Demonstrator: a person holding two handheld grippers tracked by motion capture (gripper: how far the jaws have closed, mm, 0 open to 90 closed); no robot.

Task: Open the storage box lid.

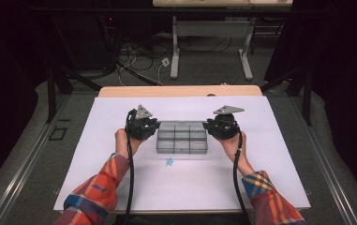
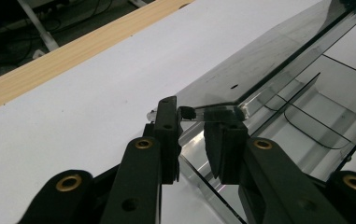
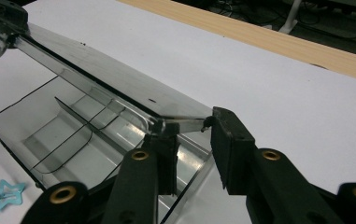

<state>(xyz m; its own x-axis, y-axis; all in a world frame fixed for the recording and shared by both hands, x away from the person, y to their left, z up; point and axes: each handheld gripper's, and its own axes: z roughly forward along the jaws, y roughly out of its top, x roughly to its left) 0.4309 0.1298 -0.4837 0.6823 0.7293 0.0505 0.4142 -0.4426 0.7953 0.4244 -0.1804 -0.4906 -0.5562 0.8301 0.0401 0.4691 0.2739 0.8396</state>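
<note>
I've got the left tongs (image 1: 153, 127) at the left end of the clear box (image 1: 182, 138), mid-bench (image 1: 120, 187), jaws narrow and pinching the lid (image 2: 241, 70) corner. Right tongs (image 1: 210, 125) at the right end, jaws also narrow, astride the other lid corner; I can't tell if both pads press it. Lid's tilted up over the box's compartments. A blue star (image 1: 169, 161) lies just in front of the box

Grippers flank the box (image 1: 182, 138), blocking both ends. Star (image 1: 169, 161) lies just before the box; white sheet (image 1: 120, 183) beyond it open.
</note>
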